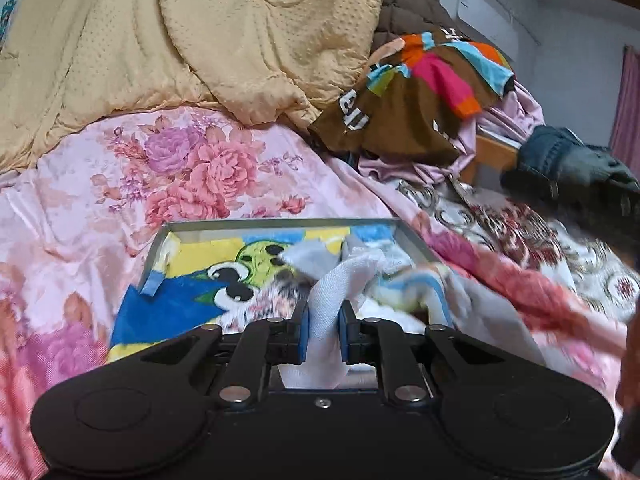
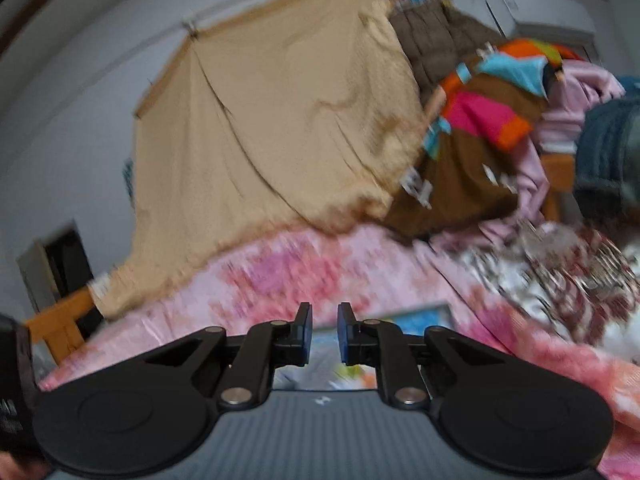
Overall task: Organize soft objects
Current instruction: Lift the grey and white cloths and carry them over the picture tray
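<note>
A home bedroom: bed spread with a pink floral sheet (image 1: 192, 168), a heaped tan quilt (image 1: 180, 36), piled clothes (image 1: 420, 92), white walls, a wall air conditioner (image 1: 484, 12).

The right wrist view is smeared throughout: the floral bedspread (image 2: 304, 268) shows no clear pattern, and the white lettering on the brown garment (image 2: 460, 184) cannot be read. In the left wrist view the white cloth (image 1: 326, 312) hides part of the tray (image 1: 280, 224) contents, and a denim sleeve (image 1: 560, 156) runs off the right edge, blurred.
</note>
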